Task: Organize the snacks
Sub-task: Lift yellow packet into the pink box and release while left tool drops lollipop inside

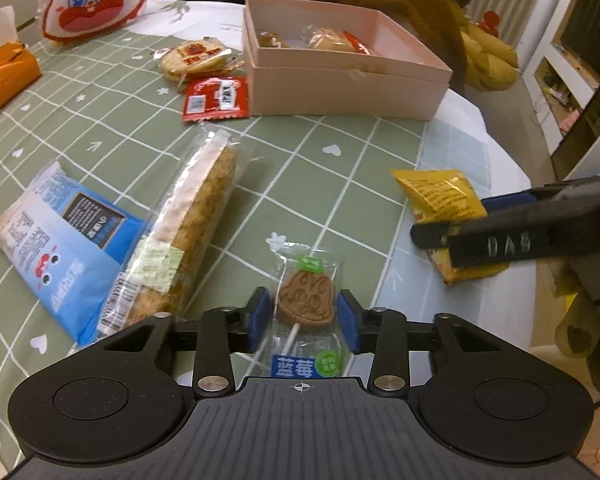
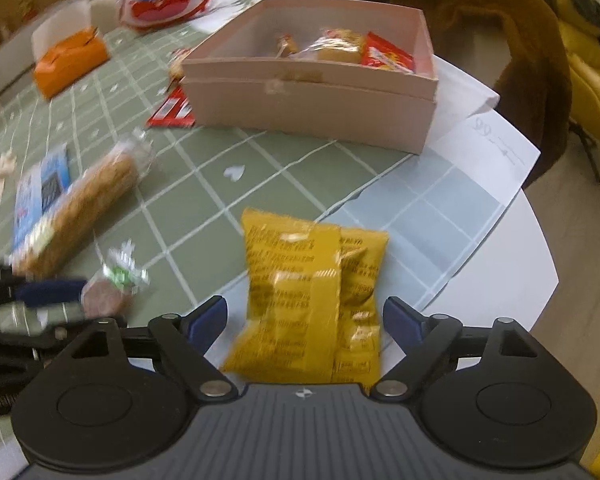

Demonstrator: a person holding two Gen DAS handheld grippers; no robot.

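2 grippers are placed over 2 snacks on the checked tablecloth (image 1: 148,128).

The left gripper (image 1: 304,316) is spread open around 1 wrapped lollipop (image 1: 305,300), with a gap seen at each pad. The right gripper (image 2: 305,322) is also open, its fingers standing on both sides of 1 yellow packet (image 2: 308,292) without touching it. 1 pink box (image 1: 340,80) is seen at the far side, with at least 3 snacks inside. Beside it, 1 red sachet (image 1: 215,99) and 1 round cracker pack (image 1: 194,58) are laid. Nearer, 1 long bar (image 1: 188,232) and 1 blue packet (image 1: 56,232) are laid side by side.
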